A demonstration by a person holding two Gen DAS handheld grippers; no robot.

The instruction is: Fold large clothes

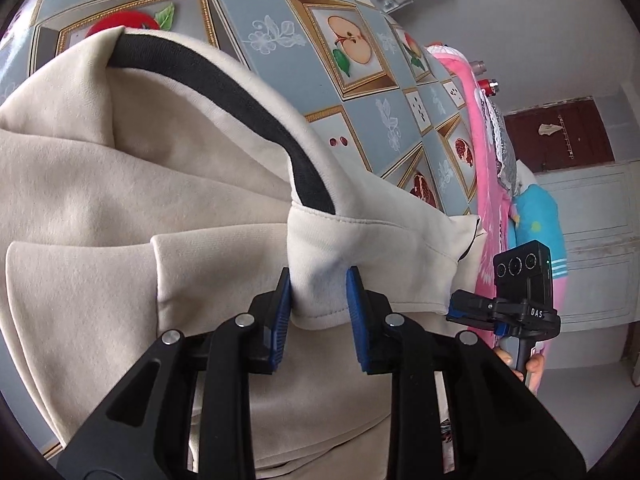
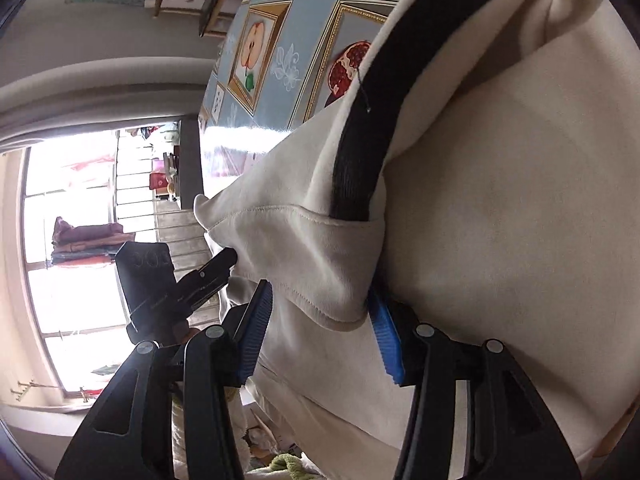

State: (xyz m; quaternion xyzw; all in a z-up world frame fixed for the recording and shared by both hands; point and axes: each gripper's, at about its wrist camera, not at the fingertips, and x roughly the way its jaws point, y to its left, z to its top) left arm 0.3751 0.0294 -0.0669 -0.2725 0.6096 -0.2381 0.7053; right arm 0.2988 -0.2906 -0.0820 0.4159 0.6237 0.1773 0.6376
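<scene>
Cream fleece fills both wrist views: one large garment point(image 1: 120, 184) with a black stripe point(image 1: 256, 116) running along it, lying partly on a table covered by a blue-grey tablecloth point(image 1: 280, 12) printed with gold-framed fruit pictures.

Seen from the left wrist camera, the left gripper point(image 1: 319, 280) has its two blue-padded fingers point(image 1: 281, 304) a moderate width apart, with a bunched, stitched edge of the garment pinched between them. Cloth touches both pads. At the right of this view the right gripper point(image 1: 460, 310) appears from the side, its tips against the same hem further along; its black camera block sits above it, and a few of the person's fingertips show on its handle.

Seen from the right wrist camera, the right gripper point(image 2: 320, 300) holds a thicker fold of the garment point(image 2: 500, 200); its two blue pads point(image 2: 256, 328) stand fairly wide, both pressed against fabric. The black stripe point(image 2: 372, 120) disappears into the fold just above the pads. The left gripper point(image 2: 230, 258) shows at the left, its black tip touching the cloth corner.

Counted: two grippers, one cream garment, one black stripe. Beside the table in the left view hangs one pink fabric item point(image 1: 492, 184). A bright window point(image 2: 68, 260) lies beyond the table point(image 2: 280, 64) in the right view.
</scene>
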